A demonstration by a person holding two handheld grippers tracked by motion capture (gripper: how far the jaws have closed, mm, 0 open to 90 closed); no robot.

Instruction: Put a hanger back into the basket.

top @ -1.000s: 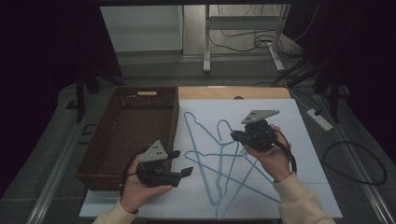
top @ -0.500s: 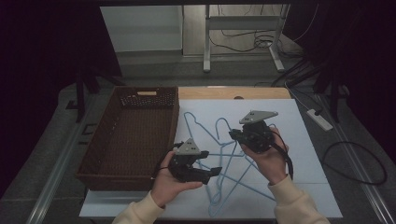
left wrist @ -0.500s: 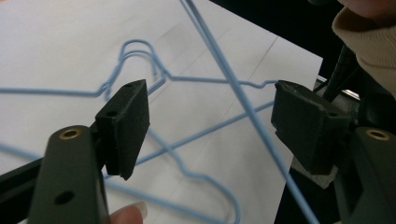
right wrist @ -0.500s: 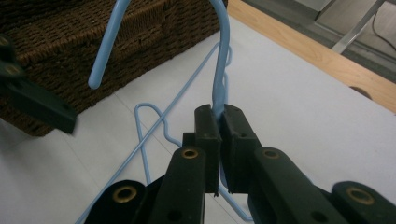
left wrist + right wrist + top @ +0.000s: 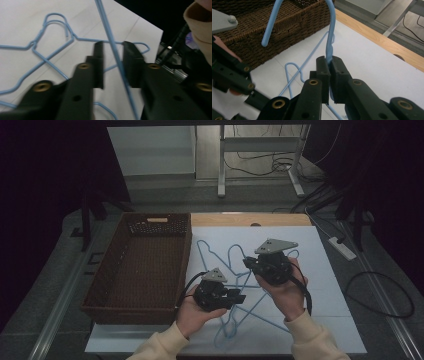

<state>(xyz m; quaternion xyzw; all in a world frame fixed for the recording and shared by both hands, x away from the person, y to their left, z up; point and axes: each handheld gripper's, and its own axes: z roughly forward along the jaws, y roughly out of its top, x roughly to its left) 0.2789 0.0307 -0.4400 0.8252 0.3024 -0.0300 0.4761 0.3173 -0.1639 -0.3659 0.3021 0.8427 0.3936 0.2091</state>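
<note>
The left gripper (image 5: 235, 297) now sits in among the tangle of blue wire hangers (image 5: 235, 270); a second ago it hung beside the wicker basket (image 5: 137, 270), clear of the wires. Its jaws have just been closing, and the left gripper view shows them narrowed but not shut, one straight blue rod (image 5: 113, 50) running up through the gap between them. Whether the pads are touching that rod yet is hard to call; there looks to be daylight on both sides, so this reads as a grip about to land rather than one made.

Over on the other side the right gripper (image 5: 329, 65) is clamped tight on the twisted neck of a hanger (image 5: 328, 50), the hook arching up and over just beyond its jaws, with the basket behind. That hand has kept its place while the left came across.

So one hanger is pinned at the neck and its lower wire is lined up between the left jaws, the rest of the pile lying flat on the white tabletop (image 5: 320, 270) beneath both. Judging from that, a two-handed lift toward the basket is the likely step, and a snag on neighbouring wires is the risk
</note>
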